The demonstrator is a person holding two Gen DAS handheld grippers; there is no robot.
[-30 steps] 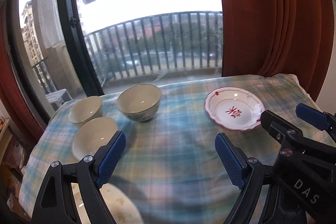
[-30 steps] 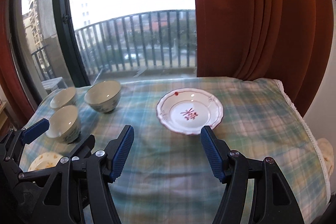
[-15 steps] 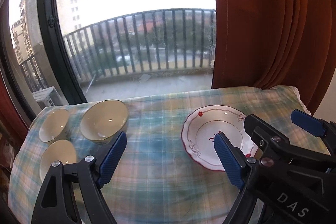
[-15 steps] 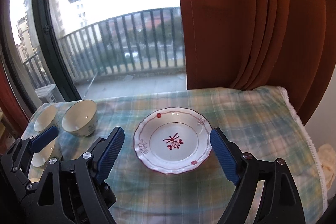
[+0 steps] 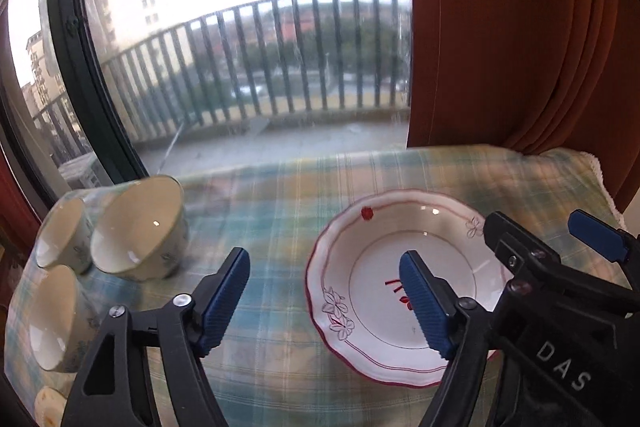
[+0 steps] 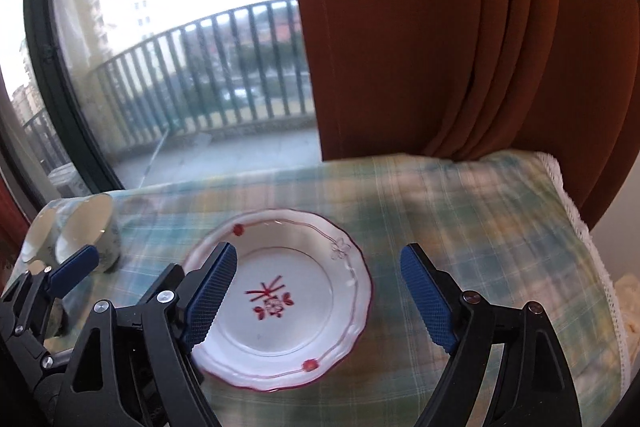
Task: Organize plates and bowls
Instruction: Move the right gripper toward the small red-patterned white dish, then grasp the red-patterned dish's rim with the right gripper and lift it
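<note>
A white plate [image 5: 360, 267] with a red rim and a red flower in its middle [image 6: 280, 267] lies on the plaid tablecloth [image 6: 460, 227]. My right gripper [image 6: 320, 293] hovers open over it; its left pad stands above the plate's left rim, the right pad beyond the right rim. My left gripper [image 5: 326, 301] is beside it on the left, its jaws closing with nothing pressed between them; its right pad overlaps the plate's centre. Three cream bowls [image 5: 138, 227] [image 5: 60, 235] [image 5: 48, 315] stand at the table's left end.
A cream plate [image 5: 46, 403] shows partly at the lower left corner. An orange curtain [image 6: 440, 47] hangs behind the table's right half and a window [image 5: 240, 67] behind the left. The cloth's lace edge [image 6: 580, 227] marks the right table edge.
Both grippers moved forward and down toward the red-rimmed plate, which now looks larger and lies under them. The right jaws widened and the left jaws narrowed.
</note>
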